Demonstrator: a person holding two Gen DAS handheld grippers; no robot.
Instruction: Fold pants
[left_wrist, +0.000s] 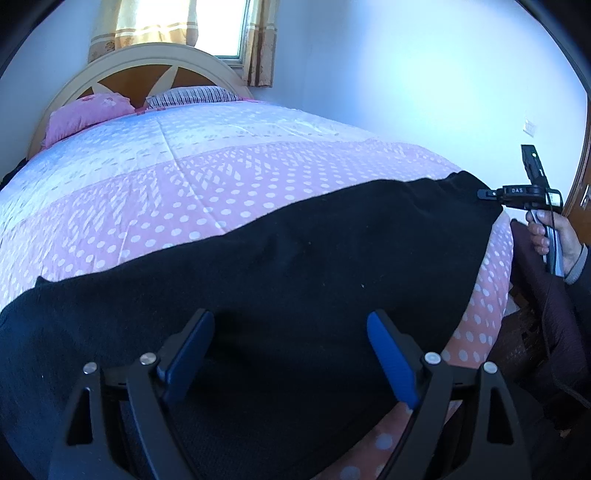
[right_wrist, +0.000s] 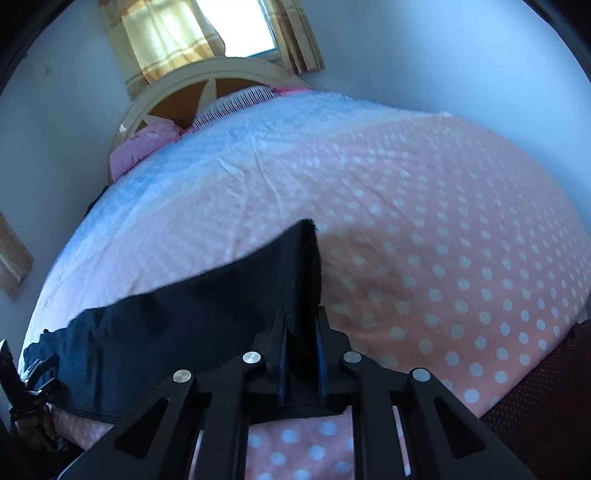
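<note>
My right tool (right_wrist: 301, 325) pinches one end of the black pants (left_wrist: 280, 266) on the bed (left_wrist: 229, 184); my left tool (left_wrist: 290, 332) gapes wide above them.

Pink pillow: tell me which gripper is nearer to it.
Left. The left gripper hovers open over the pants on the pink pillow's side; the right gripper pinches the far end.
</note>
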